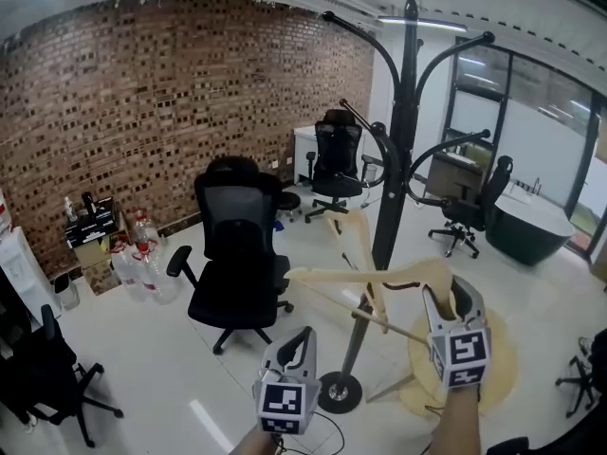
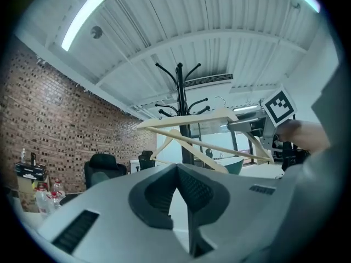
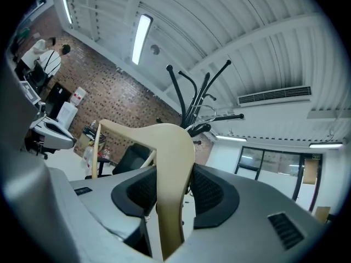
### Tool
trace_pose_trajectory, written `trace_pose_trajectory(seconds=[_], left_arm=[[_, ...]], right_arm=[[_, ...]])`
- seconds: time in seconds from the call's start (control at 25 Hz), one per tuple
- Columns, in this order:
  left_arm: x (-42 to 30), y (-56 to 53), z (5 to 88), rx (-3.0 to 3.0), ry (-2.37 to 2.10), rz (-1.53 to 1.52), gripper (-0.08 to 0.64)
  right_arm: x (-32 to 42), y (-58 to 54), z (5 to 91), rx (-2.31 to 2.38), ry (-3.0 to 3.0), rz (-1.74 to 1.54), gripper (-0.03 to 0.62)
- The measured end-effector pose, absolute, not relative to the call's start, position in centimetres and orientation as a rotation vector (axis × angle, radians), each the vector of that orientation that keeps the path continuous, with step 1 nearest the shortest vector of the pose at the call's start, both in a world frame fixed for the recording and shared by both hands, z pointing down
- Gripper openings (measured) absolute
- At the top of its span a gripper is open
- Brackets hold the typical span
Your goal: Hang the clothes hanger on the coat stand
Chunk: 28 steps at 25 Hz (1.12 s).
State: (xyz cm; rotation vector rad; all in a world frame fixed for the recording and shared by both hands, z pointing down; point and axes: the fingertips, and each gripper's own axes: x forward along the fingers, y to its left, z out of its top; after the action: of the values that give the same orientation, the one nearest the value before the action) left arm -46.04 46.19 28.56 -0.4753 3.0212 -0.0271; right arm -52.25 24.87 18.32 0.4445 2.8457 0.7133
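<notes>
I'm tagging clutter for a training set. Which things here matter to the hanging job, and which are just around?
Job: wooden hanger; right gripper, jaws clamping it; coat stand.
Just around: office chair; water bottles; round wooden table.

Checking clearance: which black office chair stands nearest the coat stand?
The high-backed chair left of the coat stand, its wheels near the stand's base; the other chairs sit farther off.

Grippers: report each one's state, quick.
Left gripper: closed, empty.
Right gripper: closed on the wooden hanger.
</notes>
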Motion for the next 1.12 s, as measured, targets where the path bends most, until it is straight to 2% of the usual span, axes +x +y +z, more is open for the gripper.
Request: trace_pose_trajectory(seconds=[0.24, 0.48, 1.12], left_arm=[[-48.3, 42.9, 25.8, -0.438, 2.992, -0.028, 0.018], [-50.9, 40.9, 26.4, -0.405, 3.016, -0.04, 0.018], [-53.5, 40.2, 28.6, -0.31, 3.103, -0.087, 0.018]], right_arm=[[-57.3, 22.2, 14.4, 0.494, 2.821, 0.733, 0.17], [-62.7, 21.1, 14.0, 0.576, 2.825, 0.691, 0.17], [-67.5, 23.2, 17.5, 0.777, 2.789, 0.735, 0.17]])
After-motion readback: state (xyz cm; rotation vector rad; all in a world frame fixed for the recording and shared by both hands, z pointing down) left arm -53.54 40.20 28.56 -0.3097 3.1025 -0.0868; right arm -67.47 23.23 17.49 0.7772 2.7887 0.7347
